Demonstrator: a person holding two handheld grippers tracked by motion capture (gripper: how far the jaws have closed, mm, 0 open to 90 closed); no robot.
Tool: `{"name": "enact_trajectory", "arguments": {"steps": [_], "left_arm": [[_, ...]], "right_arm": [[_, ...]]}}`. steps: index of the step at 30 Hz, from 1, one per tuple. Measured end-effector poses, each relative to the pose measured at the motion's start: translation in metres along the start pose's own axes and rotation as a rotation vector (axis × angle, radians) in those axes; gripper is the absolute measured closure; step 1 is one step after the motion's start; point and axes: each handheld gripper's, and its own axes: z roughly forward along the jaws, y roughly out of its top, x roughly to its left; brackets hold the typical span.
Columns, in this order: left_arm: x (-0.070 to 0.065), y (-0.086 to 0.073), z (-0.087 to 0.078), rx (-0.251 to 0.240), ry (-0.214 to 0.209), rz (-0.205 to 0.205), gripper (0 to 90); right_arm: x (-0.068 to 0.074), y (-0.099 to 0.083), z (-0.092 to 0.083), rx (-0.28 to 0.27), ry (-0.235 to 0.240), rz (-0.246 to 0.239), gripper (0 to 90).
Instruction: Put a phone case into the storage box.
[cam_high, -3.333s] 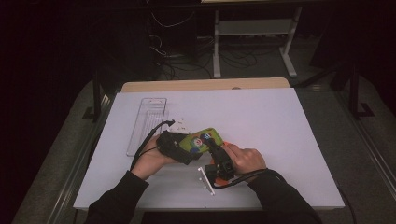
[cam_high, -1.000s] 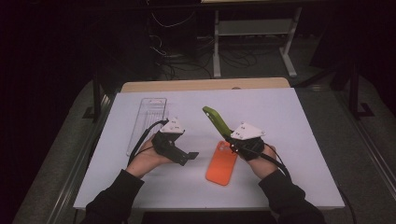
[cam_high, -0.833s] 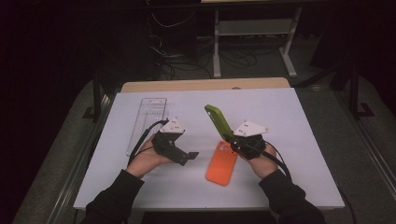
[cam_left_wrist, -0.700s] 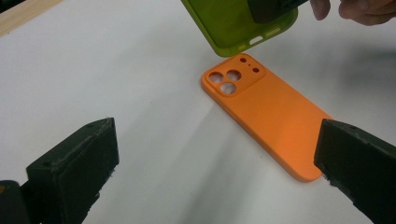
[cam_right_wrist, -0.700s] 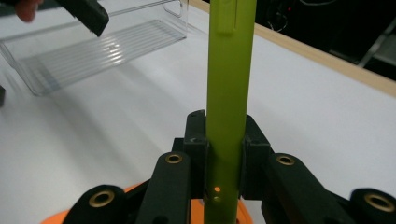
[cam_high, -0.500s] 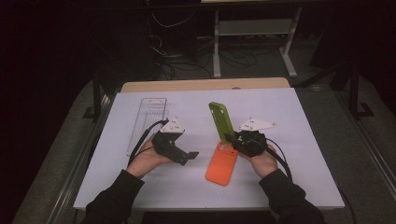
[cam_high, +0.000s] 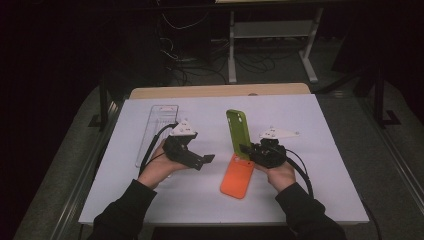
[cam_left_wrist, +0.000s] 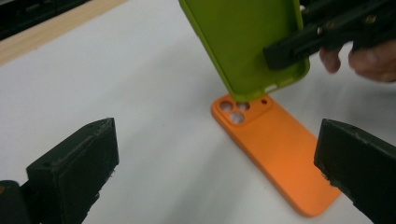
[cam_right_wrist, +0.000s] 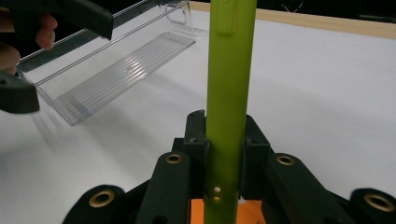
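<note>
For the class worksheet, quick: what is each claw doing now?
Left claw: open, holding nothing.
Right claw: closed on the green case, held upright above the orange case.

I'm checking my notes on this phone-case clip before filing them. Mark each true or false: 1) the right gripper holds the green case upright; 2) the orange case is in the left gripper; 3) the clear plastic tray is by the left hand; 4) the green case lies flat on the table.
1) True: the right gripper is clamped on the lime-green silicone phone case, which stands on end.
2) False: the left gripper is open with nothing in it; the orange silicone phone case lies flat on the white table.
3) True: the clear plastic tray lies beside the left hand.
4) False: it is held up above the orange case.
</note>
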Motion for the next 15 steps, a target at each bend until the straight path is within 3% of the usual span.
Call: {"name": "enact_trajectory", "arguments": {"steps": [2,10,15], "left_arm": [[0.002,0.004,0.001,-0.028,-0.002,-0.017,0.0],[0.008,0.02,0.008,-0.053,-0.003,-0.032,0.0],[0.008,0.02,0.013,-0.07,-0.016,-0.046,0.0]], "right_arm": [[0.0,0.0,0.0,-0.006,-0.003,-0.002,75.6],[-0.004,0.002,-0.001,-0.014,-0.015,-0.005,75.6],[-0.003,0.001,-0.001,-0.013,-0.016,-0.02,75.6]]}}
